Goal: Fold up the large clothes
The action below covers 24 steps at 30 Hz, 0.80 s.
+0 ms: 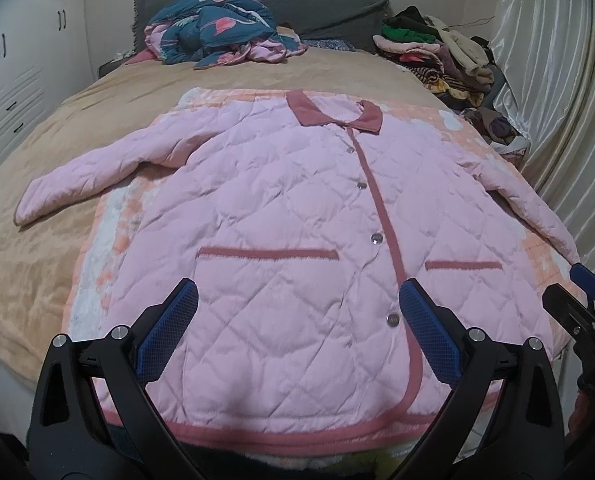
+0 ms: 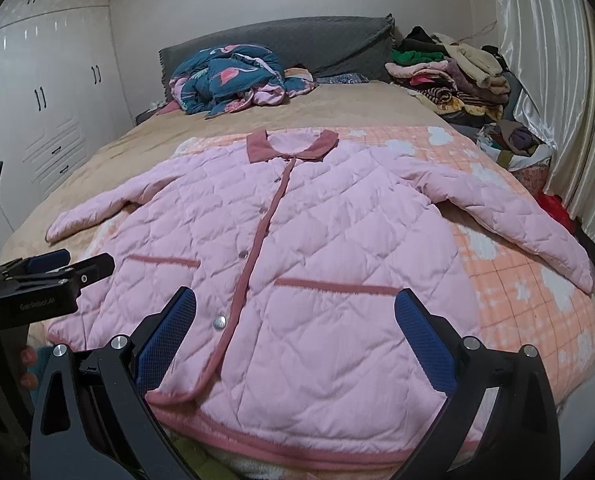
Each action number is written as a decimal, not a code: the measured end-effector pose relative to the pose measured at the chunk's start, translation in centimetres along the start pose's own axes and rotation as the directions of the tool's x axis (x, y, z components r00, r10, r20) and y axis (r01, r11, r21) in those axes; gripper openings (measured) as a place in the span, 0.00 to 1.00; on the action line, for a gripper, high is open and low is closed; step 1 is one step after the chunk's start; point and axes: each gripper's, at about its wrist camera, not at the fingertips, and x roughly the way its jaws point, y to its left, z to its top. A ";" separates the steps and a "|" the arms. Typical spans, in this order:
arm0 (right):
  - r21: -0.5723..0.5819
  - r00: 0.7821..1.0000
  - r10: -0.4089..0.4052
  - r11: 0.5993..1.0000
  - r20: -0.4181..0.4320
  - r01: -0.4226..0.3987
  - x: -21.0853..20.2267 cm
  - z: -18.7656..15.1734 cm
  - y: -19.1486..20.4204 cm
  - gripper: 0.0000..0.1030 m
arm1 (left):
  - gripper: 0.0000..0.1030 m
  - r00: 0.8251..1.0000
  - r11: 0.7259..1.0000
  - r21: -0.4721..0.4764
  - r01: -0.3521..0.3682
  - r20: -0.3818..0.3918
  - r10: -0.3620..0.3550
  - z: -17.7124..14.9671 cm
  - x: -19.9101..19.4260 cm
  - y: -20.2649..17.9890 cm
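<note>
So far no fold shows: the pink quilted jacket (image 1: 281,216) lies flat and face up on a peach checked blanket (image 2: 537,280) spread over the bed (image 1: 57,184), buttoned down the front, hem toward the cameras and collar (image 1: 333,110) toward the headboard.

Going from left to right, white wardrobe doors (image 1: 13,76) stand beside the bed. Next comes the jacket's left-hand sleeve (image 1: 85,176), stretched out onto the tan bedspread. Over the lower front of the jacket hangs the left gripper (image 1: 297,328), jaws spread wide and holding nothing, apart from the cloth as far as I can tell. Just beside it, over the hem, the right gripper (image 2: 295,332) is likewise released and empty. The other sleeve (image 2: 517,224) reaches out toward the curtain (image 2: 557,80). At the far end lie a crumpled blue flamingo quilt (image 1: 217,28) and, on the right, a pile of clothes (image 1: 437,52).

My judgement is that the work stands at its start: the jacket is laid out and smoothed, and both sleeves and the body are left to fold.
</note>
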 end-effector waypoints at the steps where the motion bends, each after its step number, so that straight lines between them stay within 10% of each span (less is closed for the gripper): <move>1: 0.000 1.000 -0.004 1.000 0.004 0.004 0.2 0.3 -0.1 0.96 | 0.92 1.000 1.000 0.001 0.000 0.000 0.000 0.3 0.2 -0.2; 24: 0.095 0.996 -0.066 0.994 0.055 0.060 3.7 7.0 -5.3 0.96 | 0.92 0.999 0.999 0.036 0.029 0.017 -0.030 8.3 3.7 -4.3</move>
